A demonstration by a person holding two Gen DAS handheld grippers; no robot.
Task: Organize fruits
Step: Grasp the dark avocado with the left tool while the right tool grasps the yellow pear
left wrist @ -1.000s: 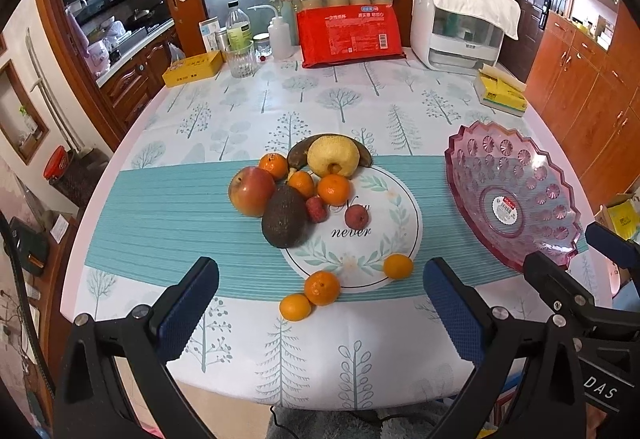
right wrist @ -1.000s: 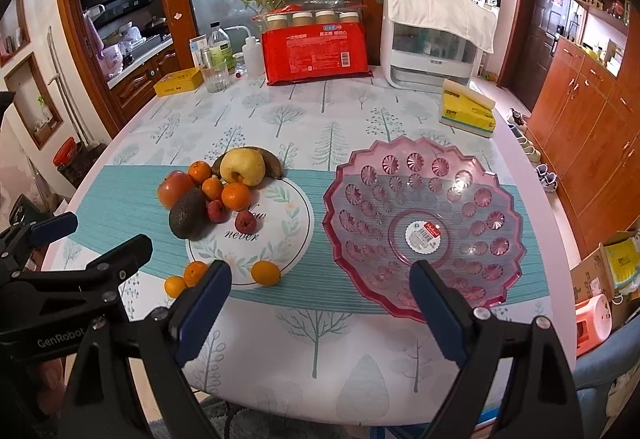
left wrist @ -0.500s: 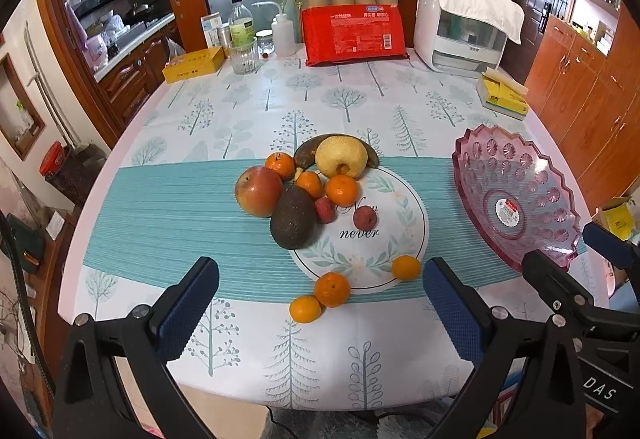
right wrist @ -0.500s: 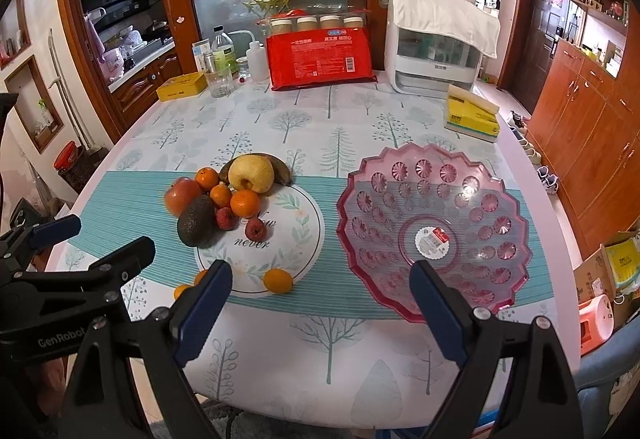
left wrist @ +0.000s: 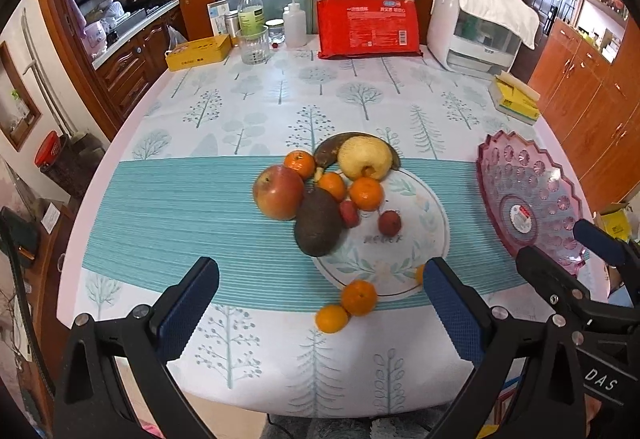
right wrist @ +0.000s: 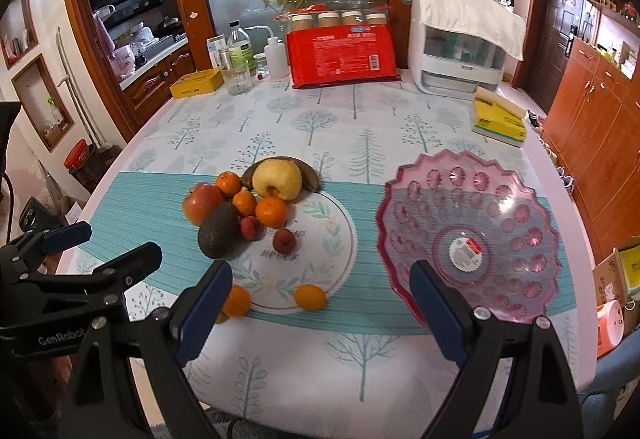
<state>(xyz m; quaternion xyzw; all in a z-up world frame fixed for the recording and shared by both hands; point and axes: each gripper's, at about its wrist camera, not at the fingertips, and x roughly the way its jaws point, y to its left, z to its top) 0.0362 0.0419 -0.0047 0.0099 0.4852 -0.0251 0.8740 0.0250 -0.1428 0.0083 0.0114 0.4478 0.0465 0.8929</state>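
A pile of fruit lies mid-table: red apple (left wrist: pixel 278 191), dark avocado (left wrist: pixel 318 227), yellow pear (left wrist: pixel 365 158), a brown banana behind it, several small oranges and two red lychees (left wrist: pixel 389 221). Loose oranges (left wrist: pixel 359 297) lie nearer the front edge. An empty pink glass bowl (right wrist: pixel 468 235) stands to the right, and shows in the left wrist view (left wrist: pixel 528 199). My left gripper (left wrist: pixel 320 303) is open and empty above the front edge, short of the fruit. My right gripper (right wrist: pixel 320 301) is open and empty, between fruit and bowl.
At the back of the table stand a red package (left wrist: pixel 368 29), jars, bottles, a glass (left wrist: pixel 254 45), a yellow tin (left wrist: pixel 199 53) and a white appliance (left wrist: pixel 476 25). A yellow box (left wrist: pixel 514 101) lies at the right edge. Wooden cabinets line both sides.
Both grippers have moved forward toward the table; the fruit and bowl appear larger and nearer. Both stay open. Nothing on the table has moved.
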